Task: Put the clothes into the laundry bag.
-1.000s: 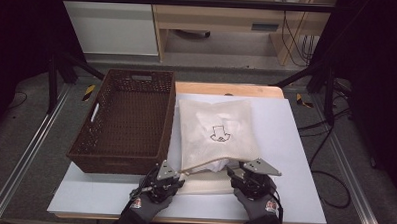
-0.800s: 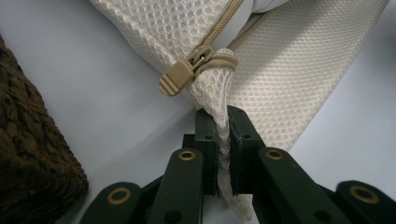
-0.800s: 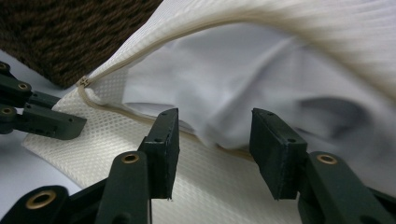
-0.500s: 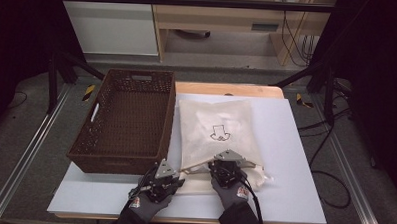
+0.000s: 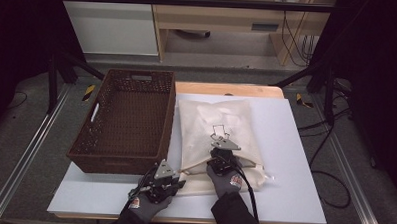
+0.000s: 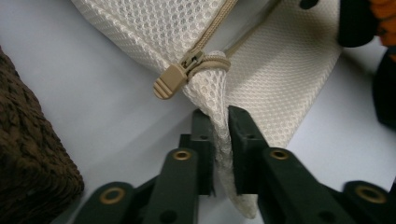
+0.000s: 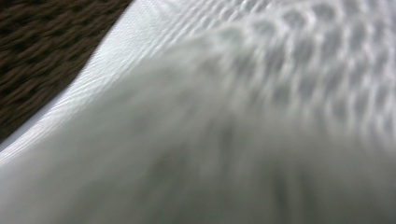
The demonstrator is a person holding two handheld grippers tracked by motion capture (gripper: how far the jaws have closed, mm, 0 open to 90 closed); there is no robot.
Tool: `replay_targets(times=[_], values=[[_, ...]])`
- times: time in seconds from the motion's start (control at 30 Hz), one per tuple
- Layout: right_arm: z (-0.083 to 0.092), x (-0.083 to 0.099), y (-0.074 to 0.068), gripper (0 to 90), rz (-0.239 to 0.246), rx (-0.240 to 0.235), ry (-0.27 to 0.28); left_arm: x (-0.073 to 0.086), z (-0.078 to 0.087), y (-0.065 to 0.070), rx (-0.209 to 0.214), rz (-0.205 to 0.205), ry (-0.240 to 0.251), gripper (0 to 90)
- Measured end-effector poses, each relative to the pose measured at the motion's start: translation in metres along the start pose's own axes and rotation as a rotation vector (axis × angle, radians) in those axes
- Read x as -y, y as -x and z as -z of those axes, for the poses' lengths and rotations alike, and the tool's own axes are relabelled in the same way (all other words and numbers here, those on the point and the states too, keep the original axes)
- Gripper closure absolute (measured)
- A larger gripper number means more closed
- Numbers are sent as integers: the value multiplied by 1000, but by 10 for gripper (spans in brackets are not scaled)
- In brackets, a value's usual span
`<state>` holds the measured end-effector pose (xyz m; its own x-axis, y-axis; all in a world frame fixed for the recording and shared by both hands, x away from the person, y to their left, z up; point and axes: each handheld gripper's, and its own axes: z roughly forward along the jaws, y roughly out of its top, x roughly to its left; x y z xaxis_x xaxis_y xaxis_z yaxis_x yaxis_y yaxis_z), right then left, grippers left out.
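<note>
Beside mesh bag (image 5: 220, 138), wicker basket (image 5: 128, 119), white board (image 5: 295, 160)

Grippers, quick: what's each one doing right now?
Left gripper: shut on the mesh laundry bag, pinching its corner beside the zipper pull.
Right gripper: over the bag; open or shut cannot be told.

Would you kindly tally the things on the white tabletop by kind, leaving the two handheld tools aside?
Mesh laundry bag, cream, zippered: 1
Wicker basket, dark brown: 1
Total: 2
</note>
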<state>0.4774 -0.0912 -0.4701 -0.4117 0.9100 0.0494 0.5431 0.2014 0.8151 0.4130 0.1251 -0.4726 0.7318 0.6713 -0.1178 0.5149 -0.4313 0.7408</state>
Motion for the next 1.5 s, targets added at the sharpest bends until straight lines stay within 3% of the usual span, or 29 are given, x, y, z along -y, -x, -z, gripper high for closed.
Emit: replay_targets(times=[0.13,0.33,0.47,0.6,0.7,0.83,0.93,1.0,1.07,1.27,1.4,1.5], values=[[21,4,2,599,14,-22,23,-1,2,0,-3,5,20,658],[57,18,15,607,27,-75,14,-2,7,-1,-8,20,41,602],[90,27,36,622,8,-38,49,-2,11,-2,-6,32,47,628],[117,33,65,604,-27,68,89,-2,11,-4,-5,45,34,709],[116,42,83,581,-58,121,41,-1,8,-6,-2,60,12,755],[100,53,96,585,-81,134,-29,1,4,-10,1,76,0,818],[91,60,100,663,-93,131,-86,1,4,-12,-6,81,1,829],[90,62,102,825,-85,125,-113,1,5,-14,-11,85,4,831],[92,63,102,897,-86,121,-121,1,6,-15,-15,92,9,831],[111,66,106,900,-101,84,-110,1,9,-18,-22,94,5,832],[113,74,104,899,-90,60,-144,2,8,-19,-42,82,0,825],[108,76,102,846,-73,67,-150,3,10,-18,-52,77,12,729]])
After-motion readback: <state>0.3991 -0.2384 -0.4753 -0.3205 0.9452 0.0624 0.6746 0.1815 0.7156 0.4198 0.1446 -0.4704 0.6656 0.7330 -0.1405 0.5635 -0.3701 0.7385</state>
